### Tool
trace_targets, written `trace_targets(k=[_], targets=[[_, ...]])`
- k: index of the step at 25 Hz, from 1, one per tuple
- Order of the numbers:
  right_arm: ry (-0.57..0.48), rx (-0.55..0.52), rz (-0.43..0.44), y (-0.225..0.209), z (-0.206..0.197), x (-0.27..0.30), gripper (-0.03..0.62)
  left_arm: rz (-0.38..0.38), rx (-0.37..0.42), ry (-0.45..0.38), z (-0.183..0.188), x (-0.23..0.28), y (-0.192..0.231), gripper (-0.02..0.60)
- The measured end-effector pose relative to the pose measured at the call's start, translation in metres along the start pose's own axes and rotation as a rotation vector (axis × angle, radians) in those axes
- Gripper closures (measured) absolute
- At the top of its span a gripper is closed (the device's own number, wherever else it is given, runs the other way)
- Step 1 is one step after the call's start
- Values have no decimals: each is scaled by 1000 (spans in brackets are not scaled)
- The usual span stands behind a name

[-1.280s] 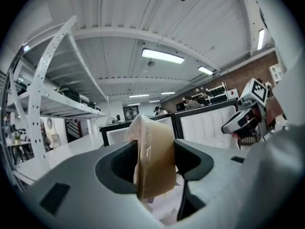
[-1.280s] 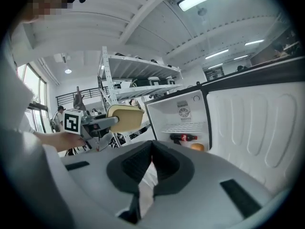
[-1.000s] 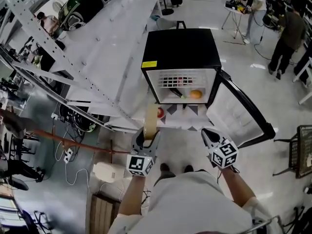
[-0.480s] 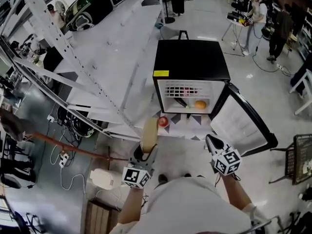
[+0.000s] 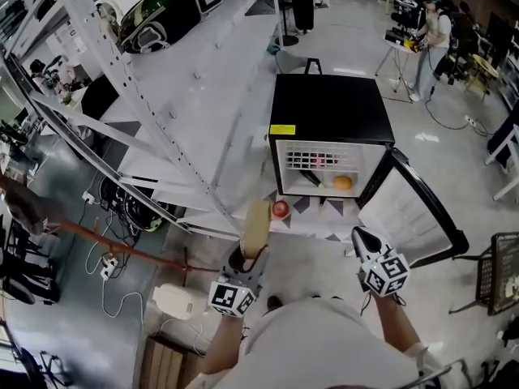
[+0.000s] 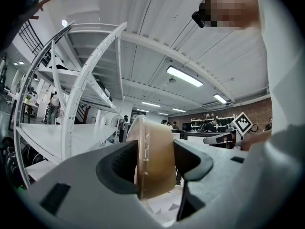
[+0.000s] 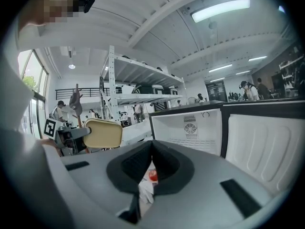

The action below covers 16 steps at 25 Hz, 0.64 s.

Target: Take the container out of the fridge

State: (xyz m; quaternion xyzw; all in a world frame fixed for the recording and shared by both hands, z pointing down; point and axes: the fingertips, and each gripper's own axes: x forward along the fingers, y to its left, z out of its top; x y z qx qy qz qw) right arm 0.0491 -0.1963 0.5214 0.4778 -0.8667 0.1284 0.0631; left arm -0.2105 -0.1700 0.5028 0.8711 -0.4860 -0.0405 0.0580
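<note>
The fingers [image 6: 116, 163] of the left gripper [image 6: 155, 162] are pressed against the two broad faces of a tan, lidded container [image 6: 153, 159]. It is clamped between them on edge, its thin rim turned toward that gripper's camera. Its long axis is laid along the fingers, so that it points straight out from them and most of its length stands clear beyond the fingertips. In the head view this axis is aimed forward and slightly right, toward the fridge [image 5: 328, 108]. In the right gripper view one flat face is shown as a rounded rectangle at the left.

The container is held outside the fridge, above the floor [image 5: 308, 258], just in front of the cabinet and left of its open front. A red round item [image 5: 280, 209] lies close beside the container's far end, on the patterned floor covering below the opening.

The right gripper [image 7: 151, 147] is held well apart to the right — its fingers are brought together at the tips, with nothing between them.

Inside the lit compartment an orange [image 5: 343, 182] is seen on the lower level beside a dark object that cannot be identified. The door [image 5: 413, 209] is swung wide to the right. A white shelving rack [image 5: 203, 79] runs along the left of the fridge.
</note>
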Motion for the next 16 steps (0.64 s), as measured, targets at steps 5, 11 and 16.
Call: trace_targets(k=[5, 11, 16], targets=[[8, 17, -3, 3, -5, 5, 588, -1, 0, 8, -2, -4, 3, 360], [18, 16, -1, 4, -5, 5, 588, -7, -3, 6, 0, -3, 4, 360], [25, 19, -7, 6, -5, 8, 588, -17, 3, 11, -2, -4, 6, 360]])
